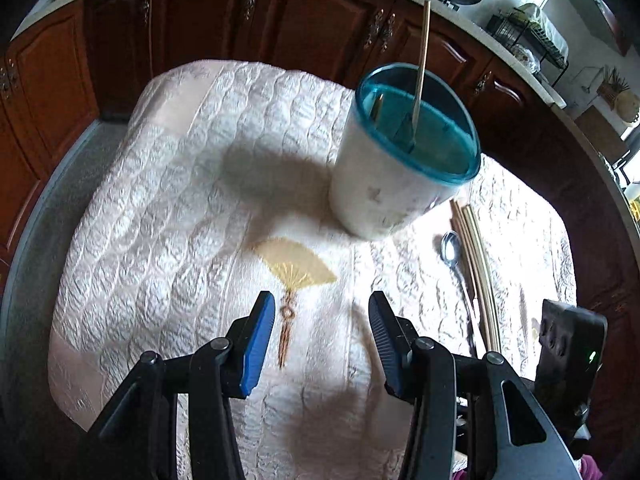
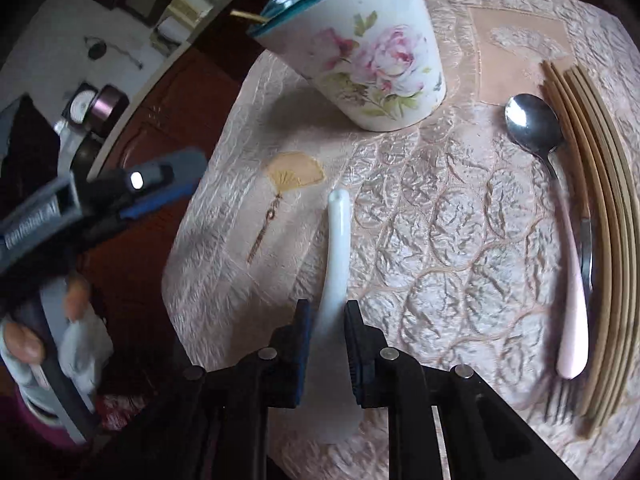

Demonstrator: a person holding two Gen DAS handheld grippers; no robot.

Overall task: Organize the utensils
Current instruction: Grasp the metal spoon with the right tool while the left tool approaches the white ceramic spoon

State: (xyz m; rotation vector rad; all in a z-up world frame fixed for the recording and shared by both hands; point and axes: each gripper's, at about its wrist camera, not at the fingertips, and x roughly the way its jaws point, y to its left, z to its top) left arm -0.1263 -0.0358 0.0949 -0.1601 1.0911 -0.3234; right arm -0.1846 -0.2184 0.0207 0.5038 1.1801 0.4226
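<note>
**Tongs over the quilted worktop: right pair around a white spoon, left pair empty**

Right tongs [image 2: 327,322] have their blue-padded fingers set close on either side of a white ceramic spoon [image 2: 335,264], whose handle runs away toward the cup while its bowl lies under the fingers; whether the pads actually press on it cannot be told. Left tongs [image 1: 322,312] stand about half open above the cloth with nothing between them, hovering near an embroidered yellow fan motif [image 1: 294,266].

On the worktop [image 2: 440,220], covered in pale pink quilted cloth, a white cup [image 2: 372,64] with a teal rim and a pink flower print stands upright at the far side. In the left wrist view a single chopstick [image 1: 422,60] leans out of the cup.

Right of the cup lie a metal spoon [image 2: 534,128] with a pale pink handle, a fork [image 2: 586,256] partly hidden beside it, and a bundle of bamboo chopsticks [image 2: 612,220] just beyond, all lying side by side. Dark wooden cabinets [image 1: 280,20] stand behind.
</note>
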